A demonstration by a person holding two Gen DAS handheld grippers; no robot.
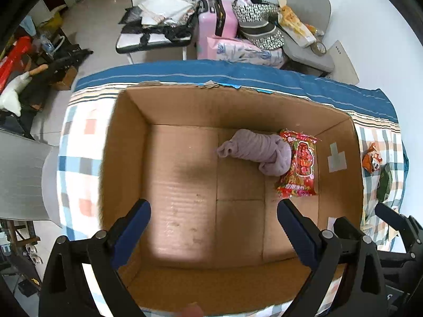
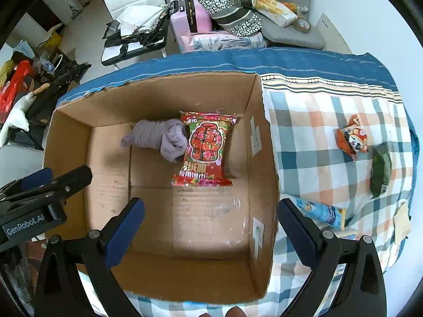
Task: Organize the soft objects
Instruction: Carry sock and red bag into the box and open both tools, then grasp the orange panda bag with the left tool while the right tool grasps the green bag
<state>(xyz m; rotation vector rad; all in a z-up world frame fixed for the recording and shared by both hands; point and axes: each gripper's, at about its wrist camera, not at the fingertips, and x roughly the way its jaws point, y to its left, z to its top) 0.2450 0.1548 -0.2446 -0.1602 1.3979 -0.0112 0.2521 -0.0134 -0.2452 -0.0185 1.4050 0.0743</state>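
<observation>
We hold both grippers above an open cardboard box (image 1: 185, 185) that sits on a checked cloth (image 2: 317, 121) with a blue striped border. The left gripper (image 1: 214, 222) hangs over the near half of the box floor, its blue-padded fingers (image 1: 132, 224) spread wide with nothing between them. The right gripper (image 2: 211, 222) hangs over the box as well, nearer the right wall, and its fingers (image 2: 124, 227) are likewise spread and bare. In the right wrist view the left gripper shows at the left edge, over the left wall of the box.

Inside the box lie two things, both toward the far right part of the floor. A rolled lilac cloth (image 1: 253, 150) lies on its side, and a red snack bag (image 1: 301, 163) lies flat just to its right, touching it; the bag's left edge seems to overlap the cloth a little, though we cannot be sure from either view. The rest of the box floor is bare cardboard with a few stains and some clear tape (image 2: 238, 211).

Outside the box, on the cloth to the right, lie an orange packet (image 2: 353, 137) and, just beside it, a dark green pouch (image 2: 380, 171). Nearer us, close to the right wall of the box, lies a light blue packet (image 2: 322, 212), partly hidden by the right gripper's finger. Beyond the table stand a pink suitcase (image 1: 216, 18) and a chair (image 1: 306, 21) piled with bags.
</observation>
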